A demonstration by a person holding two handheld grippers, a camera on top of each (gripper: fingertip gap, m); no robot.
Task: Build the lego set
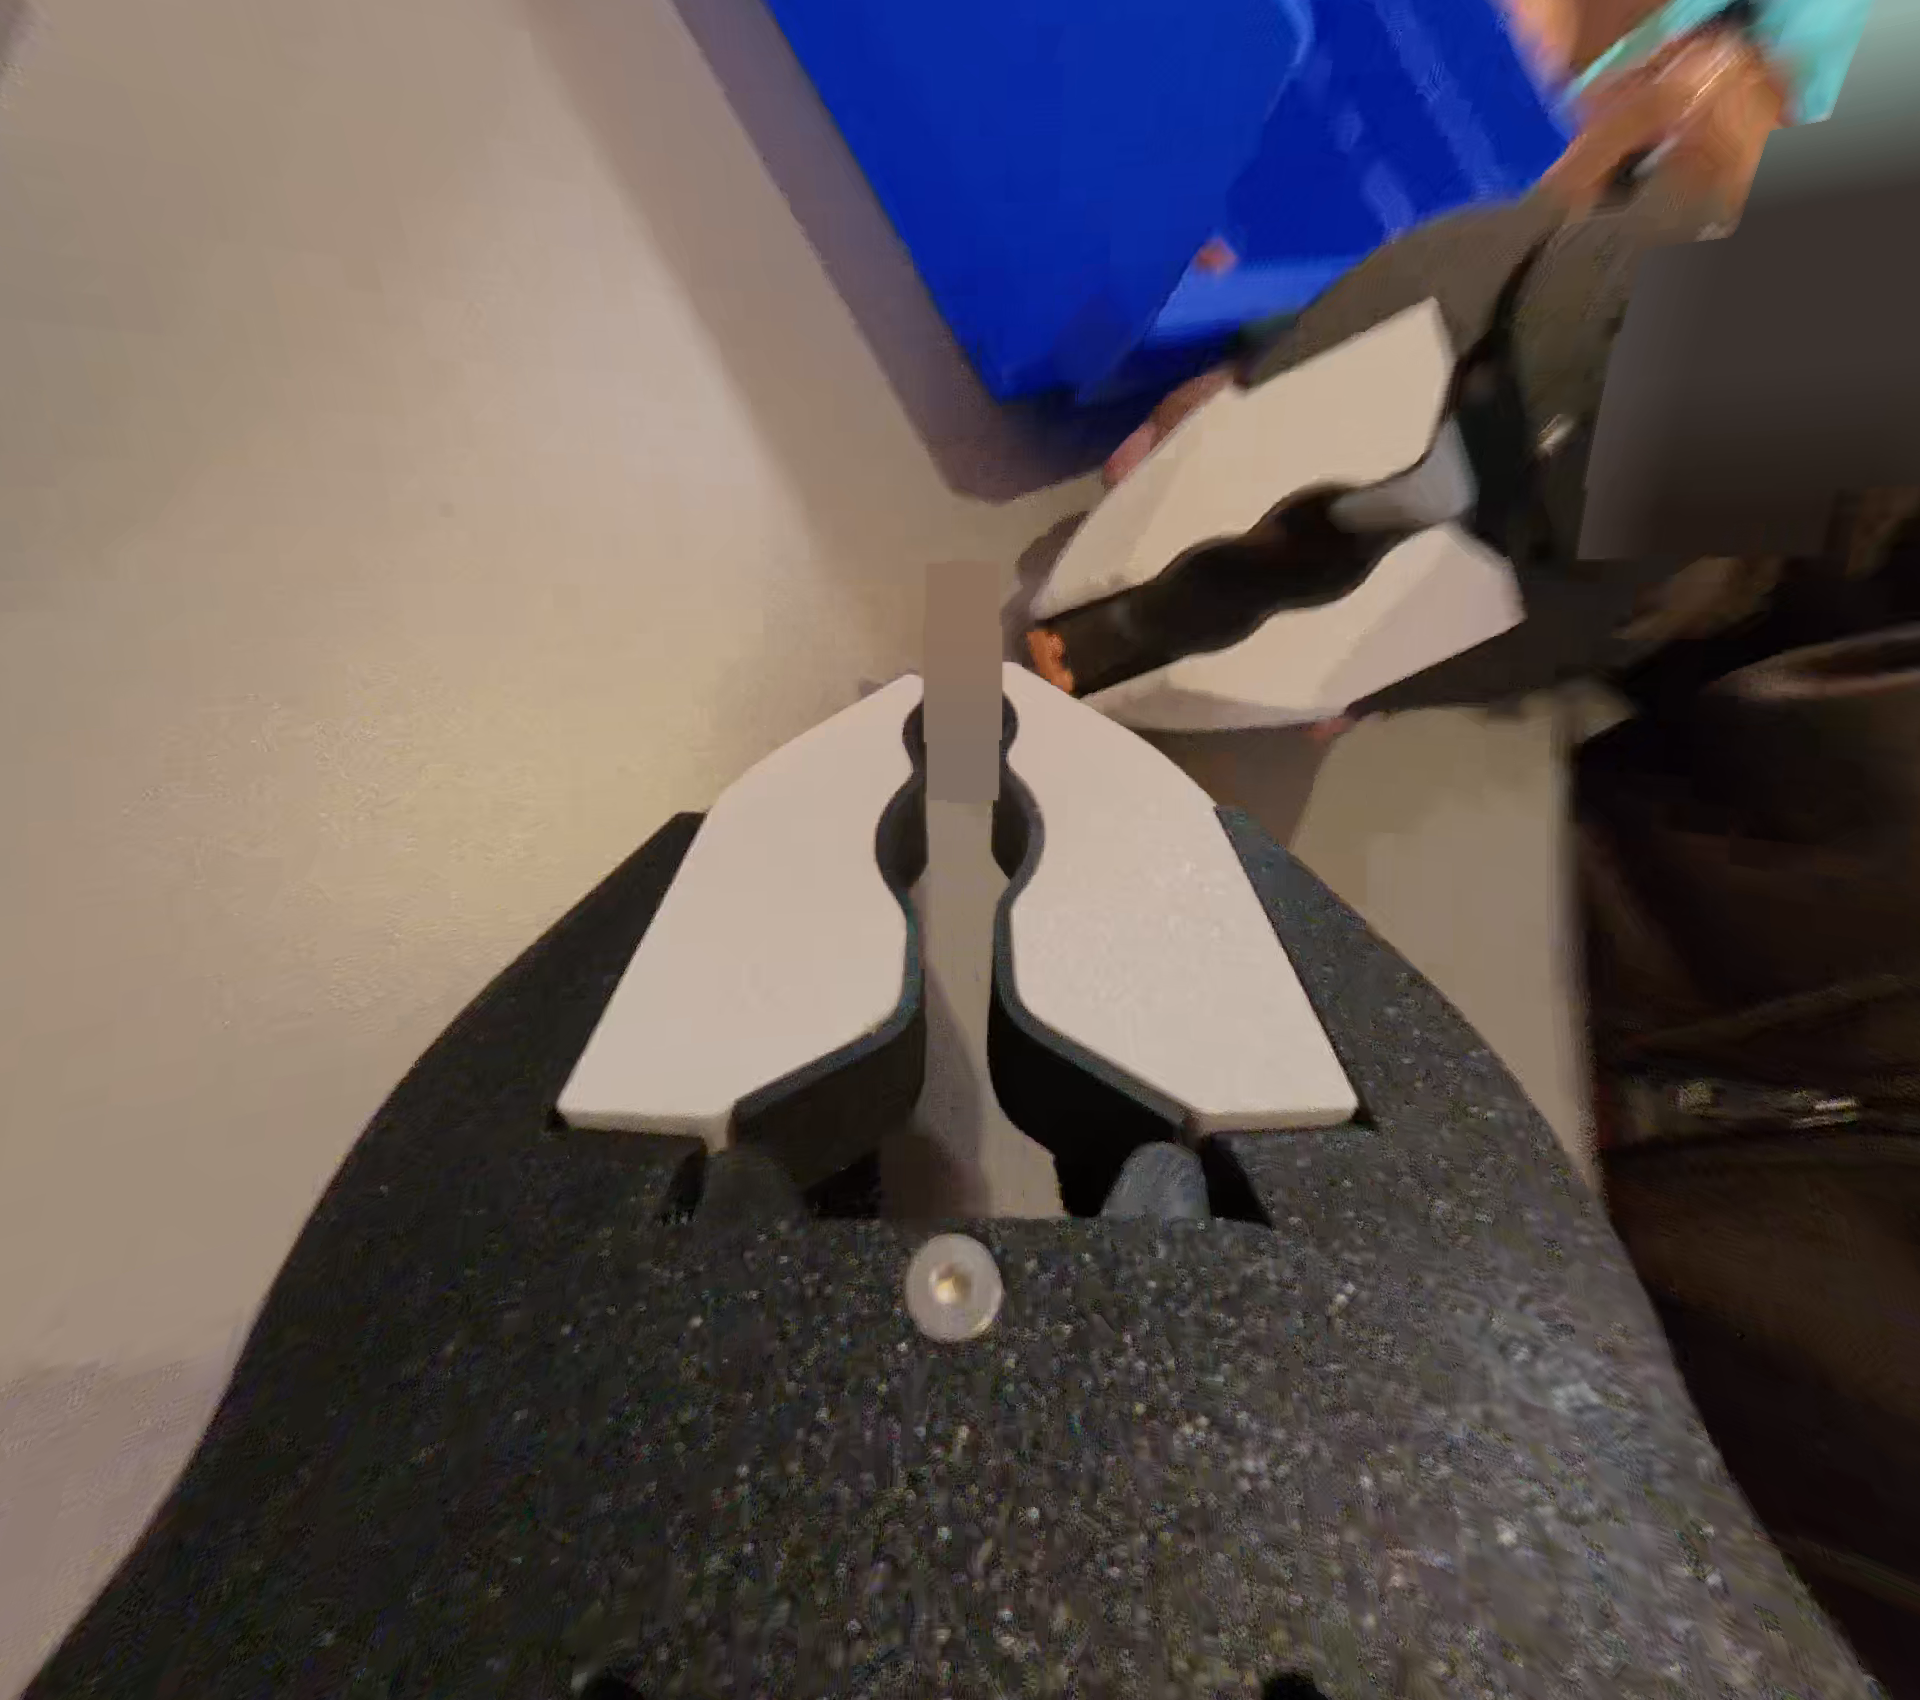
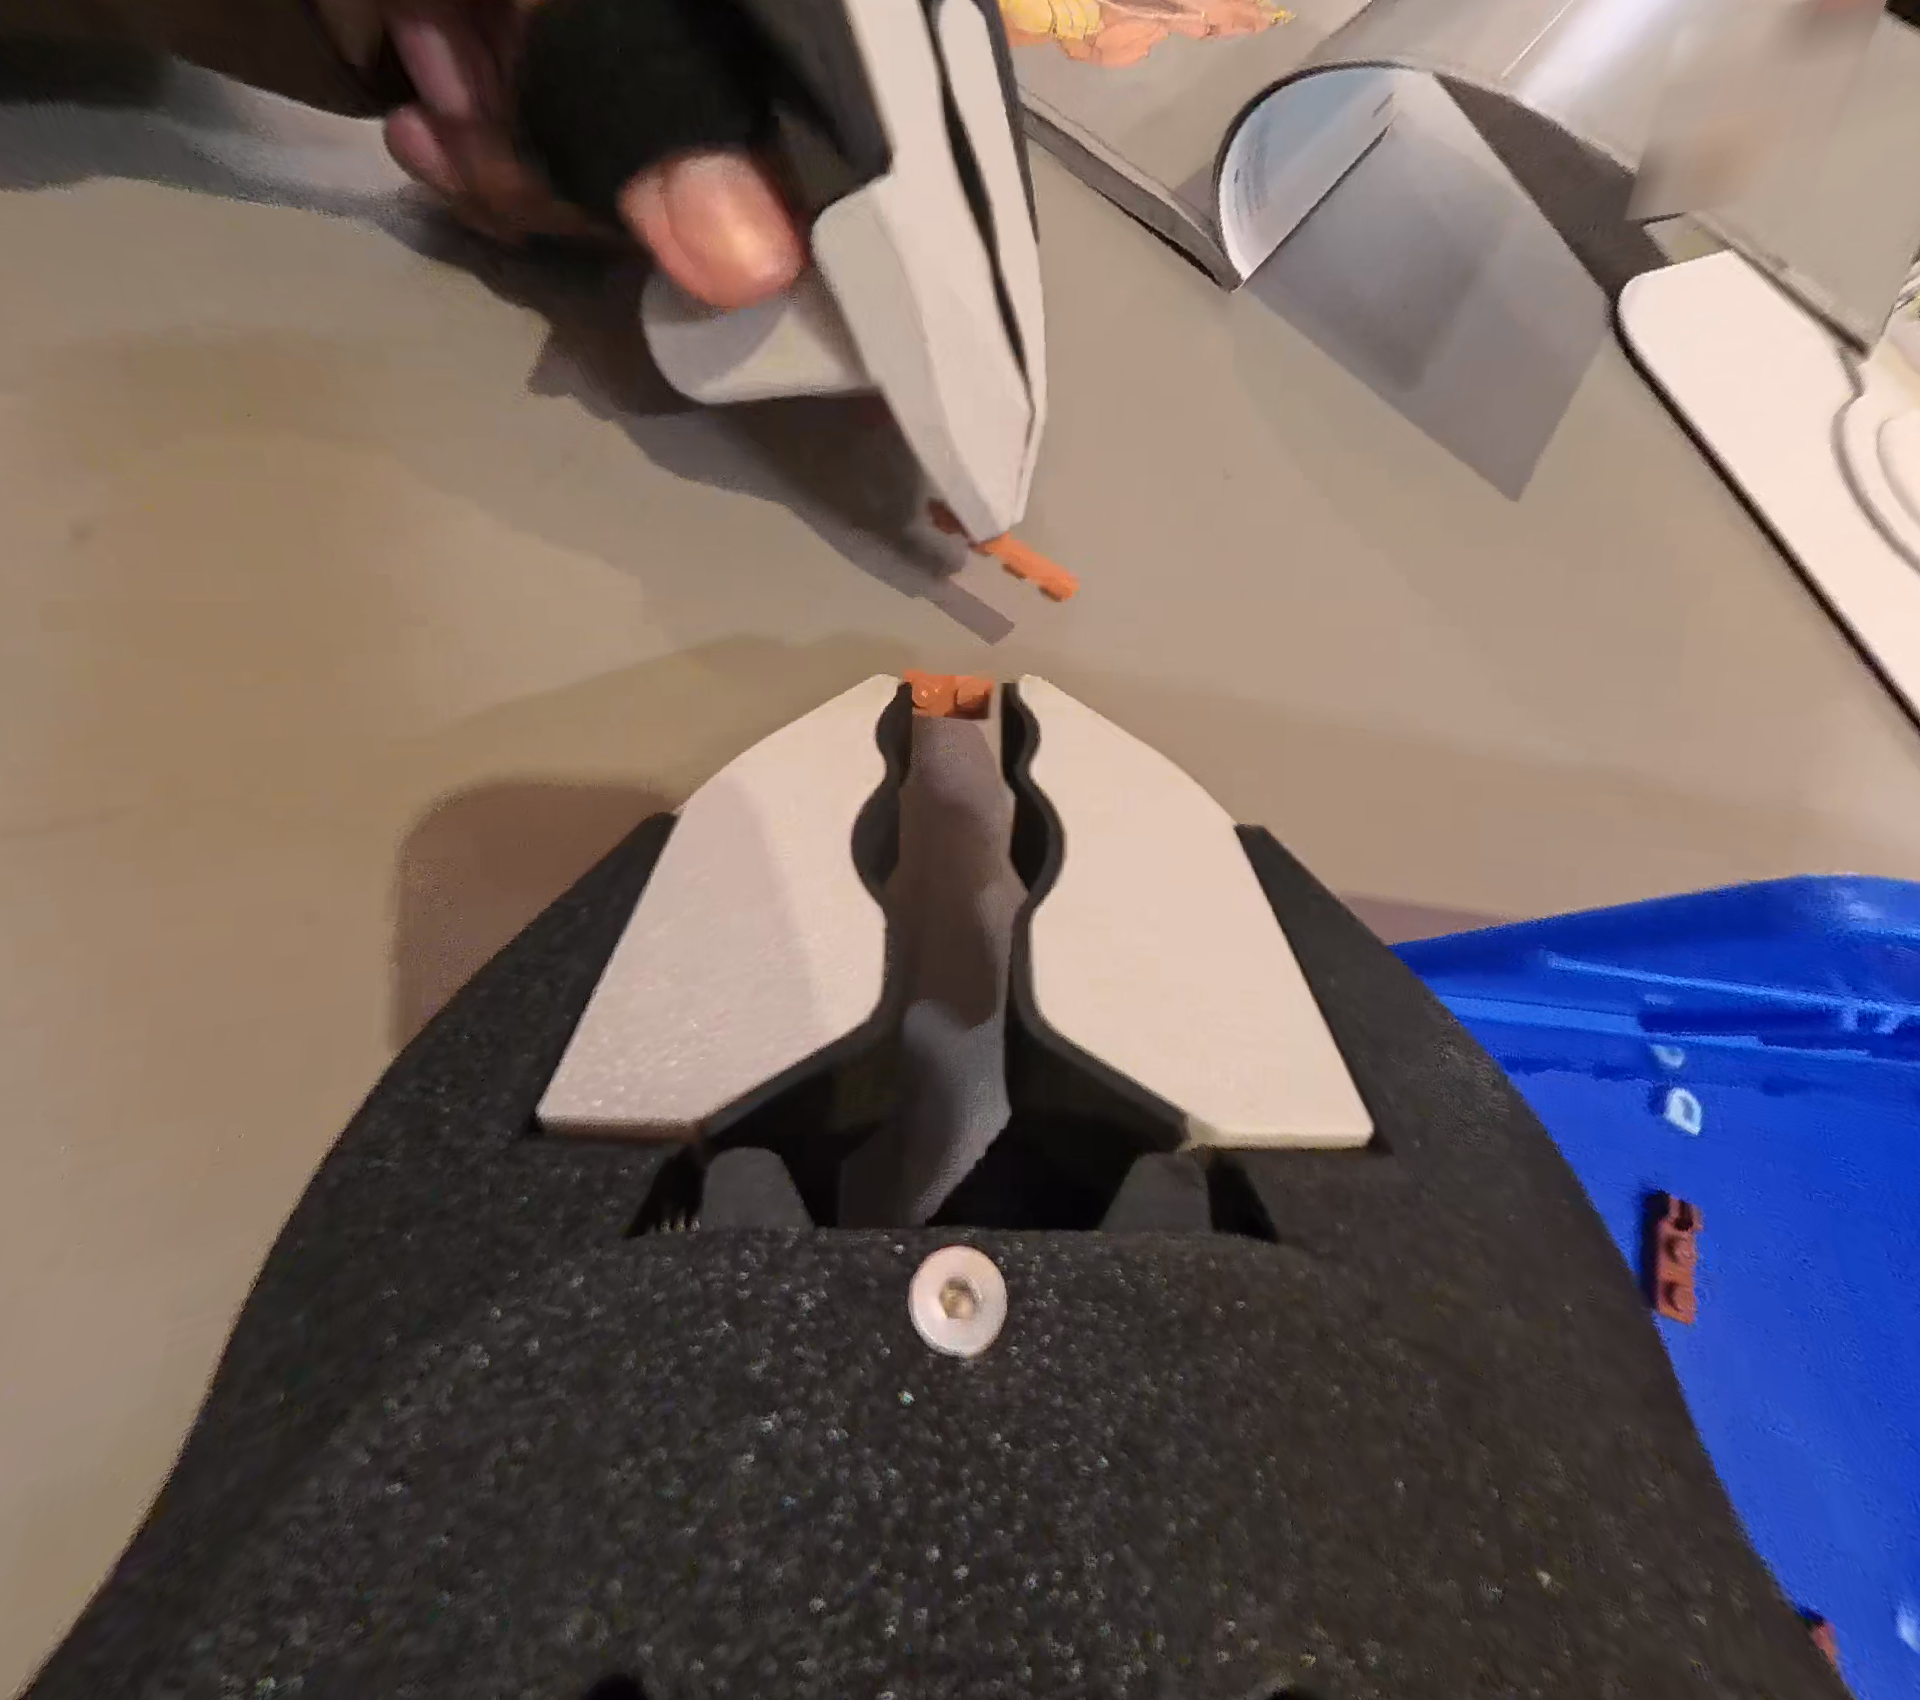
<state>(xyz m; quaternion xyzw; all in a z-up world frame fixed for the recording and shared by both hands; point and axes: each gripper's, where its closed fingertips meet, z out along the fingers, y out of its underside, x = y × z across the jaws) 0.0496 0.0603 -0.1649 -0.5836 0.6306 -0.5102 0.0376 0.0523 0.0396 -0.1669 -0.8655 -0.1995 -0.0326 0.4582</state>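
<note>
1. The left tool [image 2: 1003,533] is closed on a thin orange studded plastic plate [image 2: 1029,568] above the beige bench [image 2: 312,507].
2. The right tool [image 2: 948,703] clamps a small orange studded plastic brick [image 2: 945,696] at its very tips.
3. Both holds look shallow; pressing could twist either piece loose beside the blue plastic bin [image 2: 1714,1079].
</note>
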